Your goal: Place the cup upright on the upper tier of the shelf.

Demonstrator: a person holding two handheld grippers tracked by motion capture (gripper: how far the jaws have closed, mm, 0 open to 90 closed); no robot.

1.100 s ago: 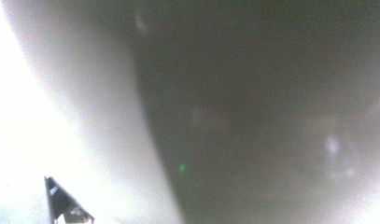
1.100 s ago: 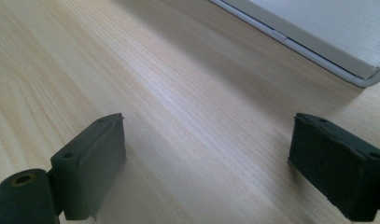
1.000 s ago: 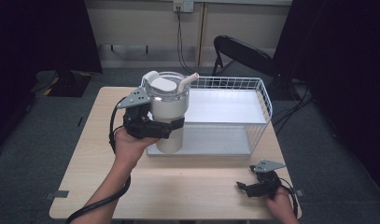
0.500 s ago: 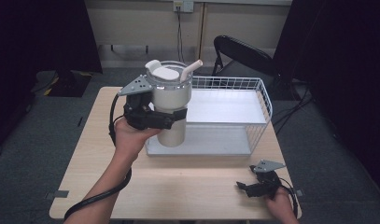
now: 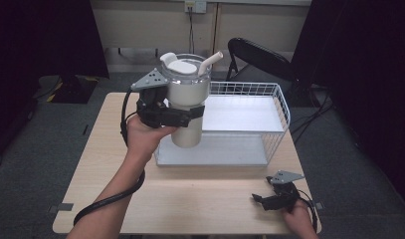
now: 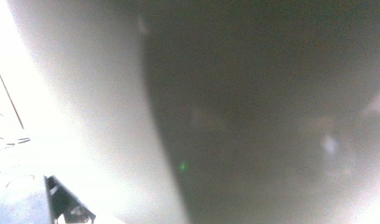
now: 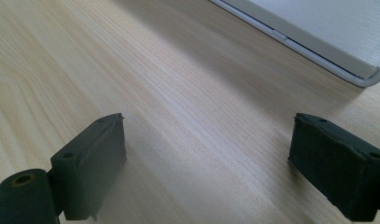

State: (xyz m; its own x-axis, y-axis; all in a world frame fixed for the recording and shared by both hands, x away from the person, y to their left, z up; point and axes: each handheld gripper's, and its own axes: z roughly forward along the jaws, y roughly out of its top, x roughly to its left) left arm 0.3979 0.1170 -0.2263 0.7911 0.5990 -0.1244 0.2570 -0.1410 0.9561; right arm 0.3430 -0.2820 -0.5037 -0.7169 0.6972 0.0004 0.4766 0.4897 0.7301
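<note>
High view has my left gripper (image 5: 182, 115) clamped round the middle of the tumbler (image 5: 186, 99), the pale one with the clear lid and the straw (image 5: 210, 61) poking out toward the back. A second ago it sat lower, down by the near left corner of the wire basket (image 5: 277, 107); now it's clearly come up, bottom end off the tray floor and hanging above the basket's left end, over the back-left part of the counter (image 5: 100, 164). It's riding upright, maybe a touch tilted, hard to say.

Left gripper view is pretty much just blurry tumbler wall (image 6: 253, 107) pressed up close, so yeah, the jaws are squeezed on it.

My right gripper (image 5: 269, 200) hasn't budged, parked at the near right corner of the counter. Right gripper view shows its jaws standing wide apart with bare wood between them and the basket's base edge (image 7: 318, 42) farther off.

So my read: the lift-out is underway, the cup looks about clear of the basket wall, and what's left is carrying it off and setting it down somewhere on the wood. Top-heavy thing, so I'd keep it level.
</note>
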